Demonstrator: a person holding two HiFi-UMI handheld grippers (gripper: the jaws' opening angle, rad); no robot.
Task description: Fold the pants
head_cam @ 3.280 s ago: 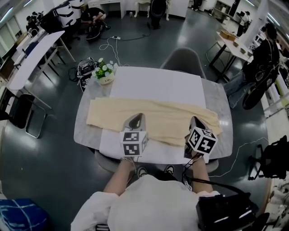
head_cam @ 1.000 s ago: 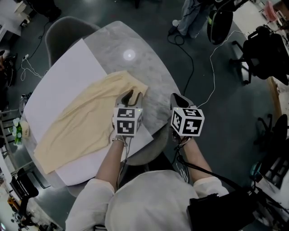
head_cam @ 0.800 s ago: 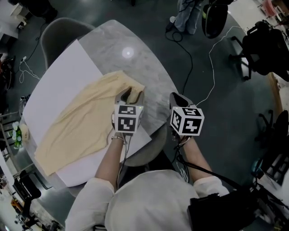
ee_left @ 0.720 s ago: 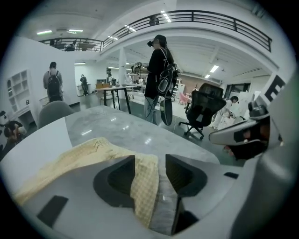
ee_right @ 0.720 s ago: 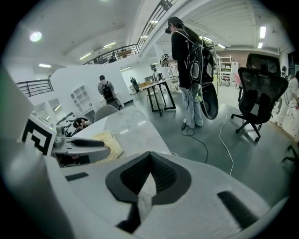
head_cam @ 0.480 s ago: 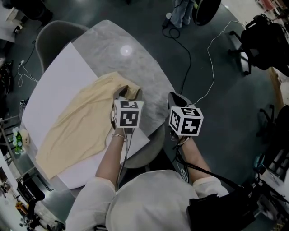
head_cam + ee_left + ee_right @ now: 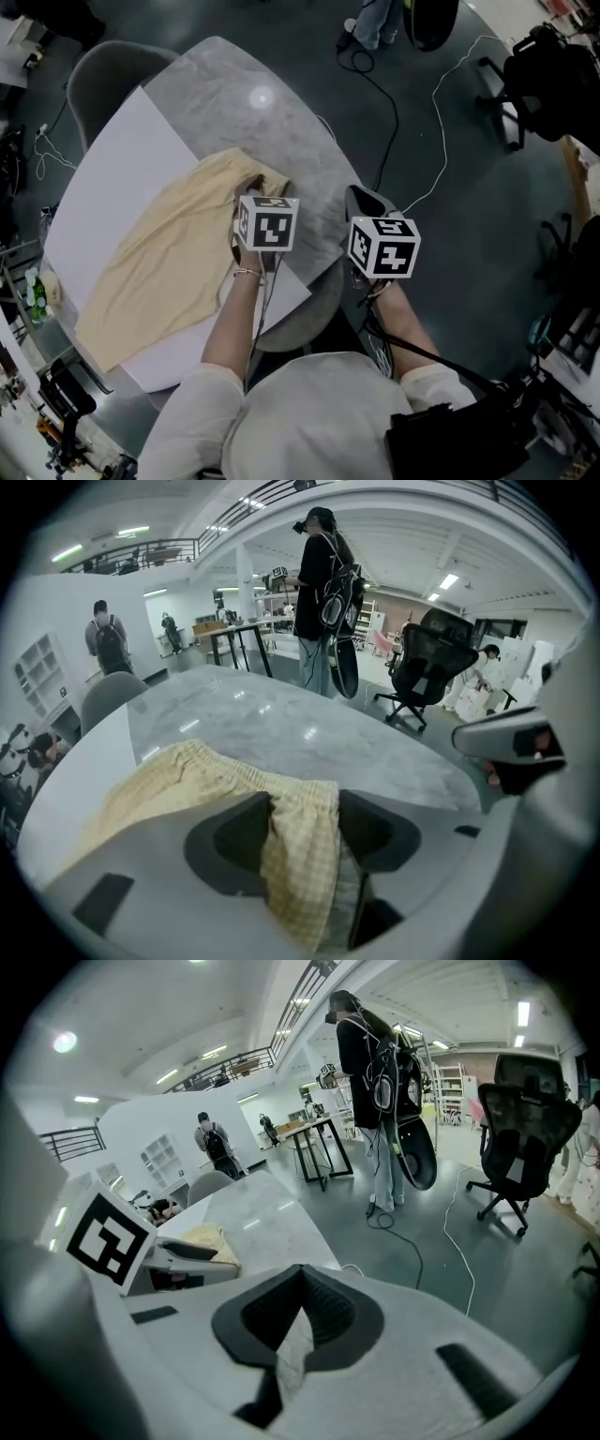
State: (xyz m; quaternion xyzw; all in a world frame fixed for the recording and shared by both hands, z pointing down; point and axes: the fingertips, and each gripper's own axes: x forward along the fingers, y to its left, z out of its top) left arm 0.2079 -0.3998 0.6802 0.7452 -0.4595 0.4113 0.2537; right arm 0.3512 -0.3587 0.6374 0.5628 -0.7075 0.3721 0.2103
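a: what's closest in?

b: the left gripper [image 7: 305, 801], tipped down over the near end of the pants [image 7: 159, 258]. its jaws are apart and opening, and the gathered waistband lies in the gap between them.

a: and the other claw?

b: the right gripper [image 7: 302, 1274] hangs just past the table's rounded edge, beside the left one and apart from the cloth. its jaw tips meet, with only a pale sliver showing in the slit behind them.

a: how do the pants lie?

b: they're pale yellow with a fine check, spread flat and slanting away from the person. most of the cloth rests on a white sheet [image 7: 112, 169], and the waistband end spills off it onto the bare marble table [image 7: 281, 122].

a: further off?

b: a grey chair [image 7: 98, 70] is tucked against the far side of the table, and a white cable [image 7: 427, 141] trails over the dark floor. beyond that, a person in black [image 7: 319, 574] stands facing away, near a black office chair [image 7: 427, 658].
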